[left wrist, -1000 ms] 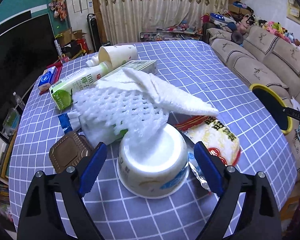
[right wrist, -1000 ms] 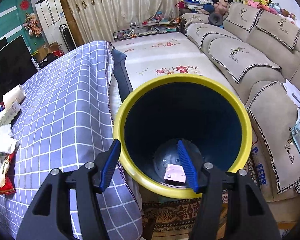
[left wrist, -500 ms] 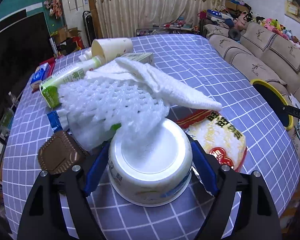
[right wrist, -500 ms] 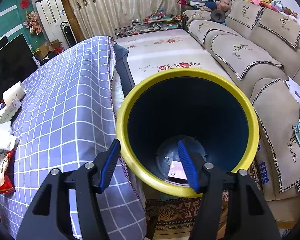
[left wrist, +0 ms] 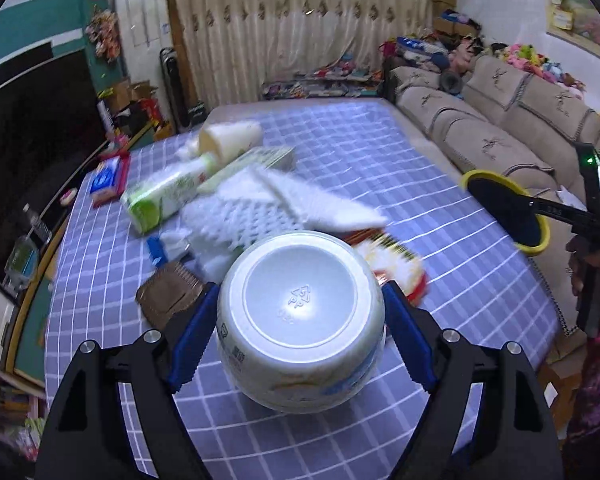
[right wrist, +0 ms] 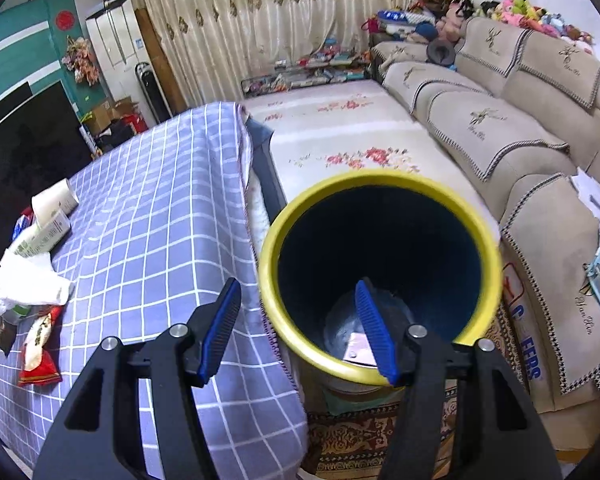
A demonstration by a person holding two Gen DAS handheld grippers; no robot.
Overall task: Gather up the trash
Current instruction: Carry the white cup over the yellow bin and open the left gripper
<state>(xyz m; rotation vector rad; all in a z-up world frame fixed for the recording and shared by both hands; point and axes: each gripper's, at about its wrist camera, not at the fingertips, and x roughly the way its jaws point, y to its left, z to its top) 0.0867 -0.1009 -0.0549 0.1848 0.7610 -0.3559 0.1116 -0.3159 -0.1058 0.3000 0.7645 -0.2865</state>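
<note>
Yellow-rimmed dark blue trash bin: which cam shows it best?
Right wrist: the yellow-rimmed dark blue trash bin fills the centre, showing its whole mouth and bottom, rim gripped by the right gripper. Left wrist shows a distant rim sliver.

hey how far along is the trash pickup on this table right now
Early. Done: one small pinkish scrap already lies at the bottom of the yellow-rimmed bin. In hand: the left gripper is clamped on the upturned white bowl, apparently raised off the table; the right gripper grips the bin's rim. Left: foam netting, green carton, paper cup, snack packet, brown tray.
</note>
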